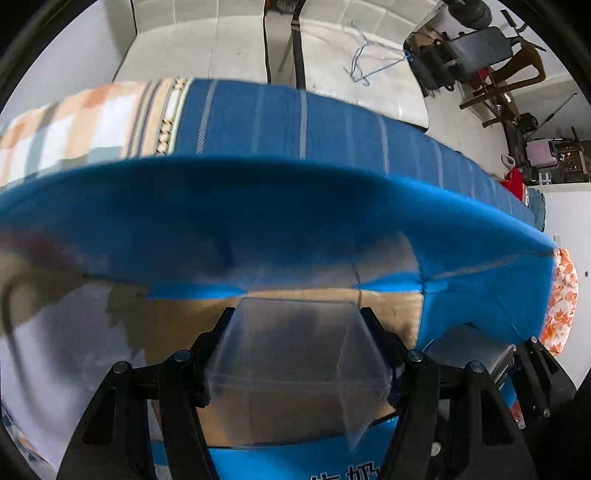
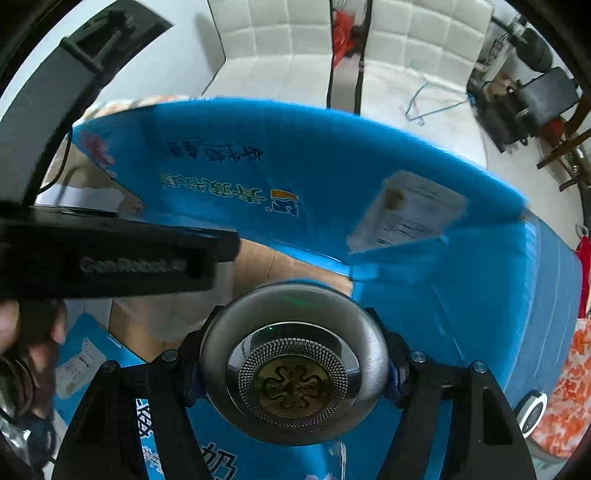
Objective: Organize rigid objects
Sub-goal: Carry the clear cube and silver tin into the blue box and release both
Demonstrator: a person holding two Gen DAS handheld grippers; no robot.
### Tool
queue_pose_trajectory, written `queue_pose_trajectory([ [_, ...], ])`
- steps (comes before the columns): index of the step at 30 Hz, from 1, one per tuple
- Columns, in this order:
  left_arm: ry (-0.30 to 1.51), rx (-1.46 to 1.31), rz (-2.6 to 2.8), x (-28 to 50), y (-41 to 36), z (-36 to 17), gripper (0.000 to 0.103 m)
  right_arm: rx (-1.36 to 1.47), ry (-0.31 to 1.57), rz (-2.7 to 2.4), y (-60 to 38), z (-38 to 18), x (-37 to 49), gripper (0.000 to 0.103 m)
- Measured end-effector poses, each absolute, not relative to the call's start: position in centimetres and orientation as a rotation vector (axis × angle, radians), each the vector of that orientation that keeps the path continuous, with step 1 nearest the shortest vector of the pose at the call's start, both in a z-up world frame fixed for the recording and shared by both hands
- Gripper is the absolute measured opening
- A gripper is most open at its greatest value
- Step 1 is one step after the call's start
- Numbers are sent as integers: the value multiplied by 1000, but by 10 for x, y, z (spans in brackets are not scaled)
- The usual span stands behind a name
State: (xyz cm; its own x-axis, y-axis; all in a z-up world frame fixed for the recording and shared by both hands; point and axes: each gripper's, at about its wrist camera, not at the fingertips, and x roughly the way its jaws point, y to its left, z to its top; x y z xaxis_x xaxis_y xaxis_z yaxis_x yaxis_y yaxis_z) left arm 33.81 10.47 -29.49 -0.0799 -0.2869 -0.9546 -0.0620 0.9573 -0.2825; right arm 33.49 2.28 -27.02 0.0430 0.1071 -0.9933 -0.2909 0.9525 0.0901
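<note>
My left gripper point(image 1: 297, 314) is shut on a clear plastic box point(image 1: 291, 362), held low over the brown inside of a blue cardboard carton point(image 1: 258, 218). In the right wrist view my right gripper point(image 2: 293, 314) is shut on a round grey metal tin point(image 2: 293, 365) with a gold embossed emblem on its lid. That tin hangs above the same blue carton point(image 2: 369, 173), whose far flap shows printed characters and a white label. The left gripper's black body point(image 2: 110, 254) reaches in from the left, held by a hand point(image 2: 22, 332).
The carton rests on a bed with a blue striped cover point(image 1: 303, 118) and an orange floral pillow point(image 1: 561, 299). Behind it stand white padded panels point(image 2: 288, 33), hangers point(image 1: 369, 62) and cluttered black equipment point(image 1: 469, 51) at the right. A round white-rimmed object point(image 2: 532, 410) lies beside the carton.
</note>
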Motion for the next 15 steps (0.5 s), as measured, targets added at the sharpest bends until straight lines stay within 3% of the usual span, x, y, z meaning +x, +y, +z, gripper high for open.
queue_pose_trajectory([
  [15, 1682, -326, -177, 344, 105, -302, 63, -193, 1536, 314, 35, -294, 368, 74],
])
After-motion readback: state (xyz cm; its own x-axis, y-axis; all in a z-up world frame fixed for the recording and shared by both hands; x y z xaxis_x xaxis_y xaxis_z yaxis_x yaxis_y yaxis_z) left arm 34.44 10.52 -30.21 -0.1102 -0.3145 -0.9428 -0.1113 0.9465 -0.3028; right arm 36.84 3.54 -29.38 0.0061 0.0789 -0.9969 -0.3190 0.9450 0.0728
